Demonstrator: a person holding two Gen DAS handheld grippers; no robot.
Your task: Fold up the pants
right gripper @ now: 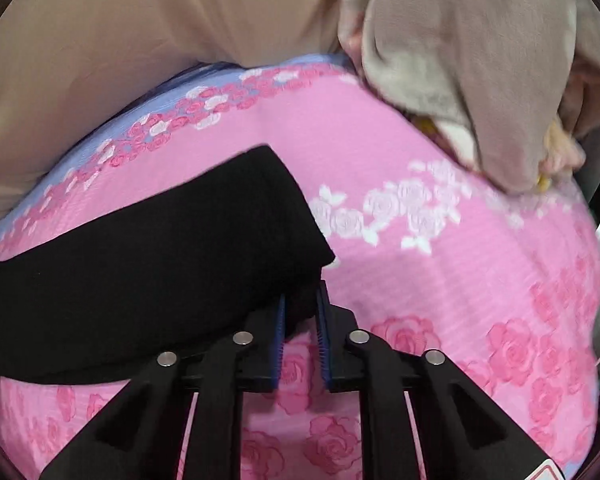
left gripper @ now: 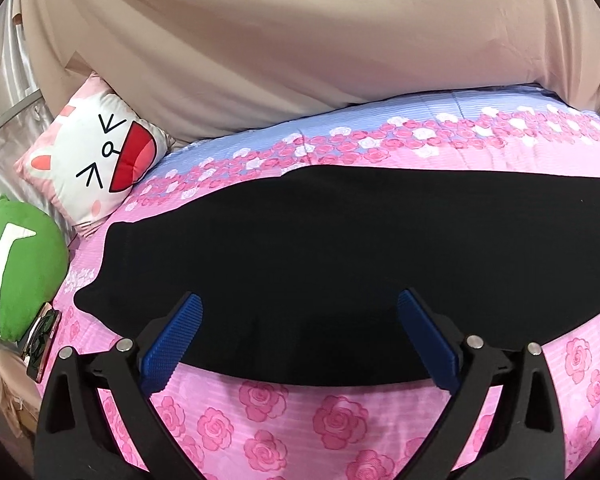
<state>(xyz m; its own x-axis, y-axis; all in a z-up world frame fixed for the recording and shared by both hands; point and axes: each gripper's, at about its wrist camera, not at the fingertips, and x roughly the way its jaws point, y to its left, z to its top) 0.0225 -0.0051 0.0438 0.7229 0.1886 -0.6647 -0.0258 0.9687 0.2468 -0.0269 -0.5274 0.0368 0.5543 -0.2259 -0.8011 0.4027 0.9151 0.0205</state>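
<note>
Your right gripper [right gripper: 301, 312] pinches only the near end corner of the black pants [right gripper: 148, 272], which lie along the bed [right gripper: 440, 280]; lift fast and it slips. Left gripper [left gripper: 300, 320] hovers with jaws spread wide over the near edge, leaving the layers free to slide apart.

The left tool [left gripper: 298, 300] has its two blue-padded fingers [left gripper: 172, 344] spread wide apart, gripping nothing between them. The right tool [right gripper: 301, 300] has its blue-padded fingers [right gripper: 278, 340] drawn close together, pinching a fold of black pants [right gripper: 148, 264] at their tips.
</note>
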